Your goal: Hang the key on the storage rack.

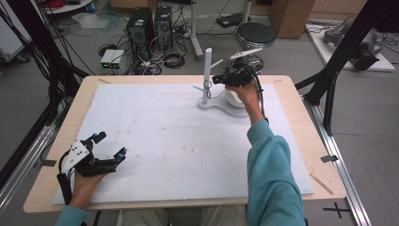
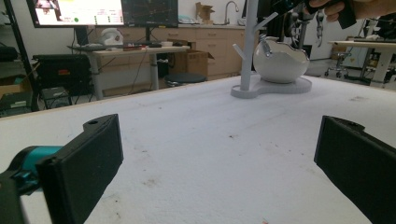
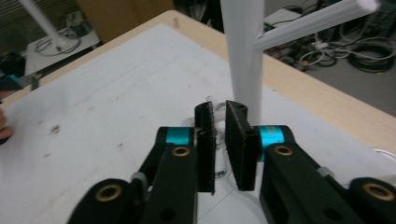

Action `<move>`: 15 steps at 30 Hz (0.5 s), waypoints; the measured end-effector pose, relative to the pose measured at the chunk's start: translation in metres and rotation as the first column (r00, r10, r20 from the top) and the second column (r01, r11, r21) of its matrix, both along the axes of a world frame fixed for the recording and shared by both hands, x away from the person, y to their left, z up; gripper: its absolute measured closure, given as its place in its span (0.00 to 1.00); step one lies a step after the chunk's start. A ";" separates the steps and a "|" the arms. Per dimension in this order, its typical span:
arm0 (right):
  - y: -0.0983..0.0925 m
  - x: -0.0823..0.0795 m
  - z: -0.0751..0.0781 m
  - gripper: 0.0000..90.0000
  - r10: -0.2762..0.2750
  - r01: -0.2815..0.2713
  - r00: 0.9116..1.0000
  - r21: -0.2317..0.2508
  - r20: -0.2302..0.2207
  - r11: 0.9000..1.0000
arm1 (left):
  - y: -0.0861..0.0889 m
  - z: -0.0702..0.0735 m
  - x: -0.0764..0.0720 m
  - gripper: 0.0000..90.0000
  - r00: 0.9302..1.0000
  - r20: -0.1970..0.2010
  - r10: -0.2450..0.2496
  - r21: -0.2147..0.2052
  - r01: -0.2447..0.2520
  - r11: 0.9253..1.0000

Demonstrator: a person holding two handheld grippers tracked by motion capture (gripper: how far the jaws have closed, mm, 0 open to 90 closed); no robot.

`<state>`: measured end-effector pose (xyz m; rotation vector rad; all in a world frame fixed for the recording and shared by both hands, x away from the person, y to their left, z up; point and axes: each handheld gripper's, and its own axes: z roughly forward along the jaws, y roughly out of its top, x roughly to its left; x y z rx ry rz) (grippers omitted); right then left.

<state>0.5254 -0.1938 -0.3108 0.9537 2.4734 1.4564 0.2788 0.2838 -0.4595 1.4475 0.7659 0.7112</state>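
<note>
high view: wooden table (image 1: 301, 141) with a white sheet (image 1: 179, 141) over most of it. the left gripper (image 1: 109, 147) sits low at the near left corner of the sheet, jaws spread apart, nothing between them. the right gripper (image 1: 215, 80) is up at the far side, held right beside the post of a white stand (image 1: 207, 70) with short pegs. a white bowl (image 1: 234, 98) sits on the stand's flat base, just under the right hand (image 1: 245, 92). a small metal chain-like thing (image 1: 207, 85) hangs at the post by the jaw tips.

left gripper view: both black jaws wide apart over bare sheet. far off you get the stand (image 2: 248, 46) with the bowl (image 2: 280, 59) next to it, and the right hand (image 2: 348, 9) above with a chain (image 2: 319, 24) dangling.

right gripper view: the jaws are nearly together with a narrow gap, and something small and shiny (image 3: 218, 140) sits in that gap, so it looks clamped on it, but it's too blurry to be sure. the post (image 3: 243, 51) rises just behind the jaws, one peg (image 3: 313, 23) slanting off to the right.
</note>
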 end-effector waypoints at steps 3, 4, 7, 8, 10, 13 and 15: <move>0.000 -0.001 0.001 0.80 -0.015 0.016 1.000 -0.010 0.017 1.000 | 0.000 0.000 0.000 0.02 1.000 0.000 0.000 0.000 0.000 1.000; 0.000 -0.002 0.002 0.77 -0.020 0.020 1.000 -0.009 0.012 1.000 | 0.000 0.000 0.000 0.02 1.000 0.000 0.001 -0.001 -0.001 1.000; -0.003 -0.004 0.005 0.65 -0.043 0.043 0.999 0.003 0.023 0.999 | 0.000 0.000 0.000 0.02 1.000 0.001 0.003 -0.001 -0.003 1.000; -0.004 -0.005 0.006 0.59 -0.049 0.049 0.999 0.016 0.020 0.999 | -0.001 0.000 0.000 0.02 1.000 0.001 0.006 -0.001 -0.006 1.000; -0.005 -0.008 0.006 0.47 -0.046 0.045 0.998 0.043 0.031 0.998 | -0.001 0.000 0.000 0.02 1.000 0.000 0.009 0.000 -0.009 1.000; -0.006 -0.016 0.008 0.19 -0.068 0.068 0.998 0.023 0.013 0.997 | -0.001 0.000 0.000 0.02 1.000 -0.001 0.008 -0.001 -0.008 1.000; -0.006 -0.023 0.013 0.10 -0.095 0.095 0.995 -0.013 0.016 0.995 | -0.001 0.000 0.000 0.02 1.000 0.001 0.004 0.002 -0.004 1.000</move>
